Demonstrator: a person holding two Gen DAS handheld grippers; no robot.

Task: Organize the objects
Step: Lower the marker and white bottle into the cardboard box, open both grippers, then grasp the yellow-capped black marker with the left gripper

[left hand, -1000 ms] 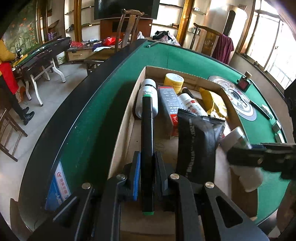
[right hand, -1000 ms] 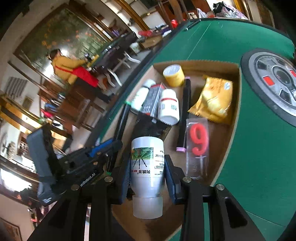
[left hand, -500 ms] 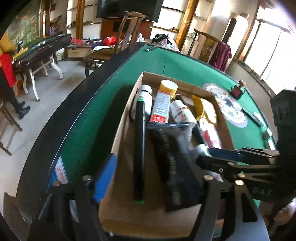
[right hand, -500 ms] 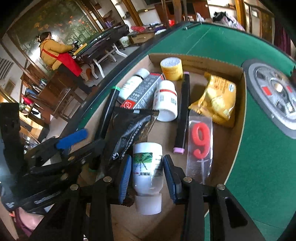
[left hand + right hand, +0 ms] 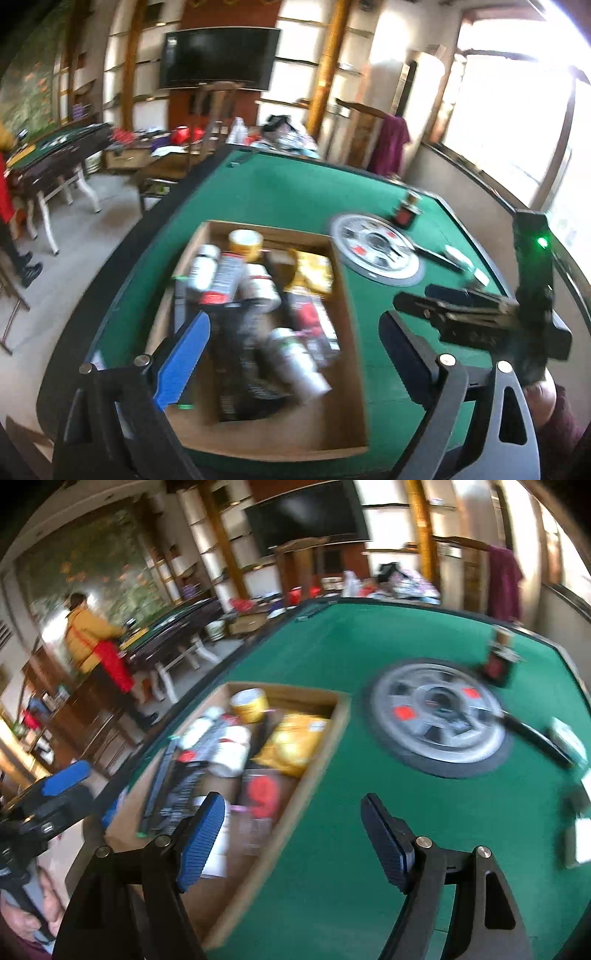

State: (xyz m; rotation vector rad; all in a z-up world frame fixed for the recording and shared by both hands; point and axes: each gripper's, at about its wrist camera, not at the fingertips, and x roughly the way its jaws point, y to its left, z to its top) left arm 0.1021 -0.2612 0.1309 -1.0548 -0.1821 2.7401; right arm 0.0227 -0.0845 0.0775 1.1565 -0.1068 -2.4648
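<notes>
An open cardboard box [image 5: 352, 354] sits on the green felt table [image 5: 295, 192]. In it lie a black marker with green ends [image 5: 178, 306], a black pouch [image 5: 236, 365], a white bottle [image 5: 295, 363], a yellow tape roll [image 5: 245, 243], a yellow packet [image 5: 295, 744] and a red "9" candle [image 5: 263, 794]. My left gripper [image 5: 293, 325] hangs above the box, its jaws opening, nothing pressed between the pads. My right gripper [image 5: 293, 801] hovers over the box's right rim [image 5: 295, 805] and the felt, jaws opening and empty. The frames are blurred.
A round grey console [image 5: 439, 716] is set in the table's middle, with a small red-and-black item [image 5: 498, 664] behind it. A black stick [image 5: 532, 736] and pale tiles [image 5: 576, 838] lie at the right edge. A person in a yellow jacket [image 5: 88, 638] stands far left.
The left gripper let go of the black marker and the right let go of the white bottle; both lie in the box. Both grippers rose with jaws wide, the right swinging rightward.
</notes>
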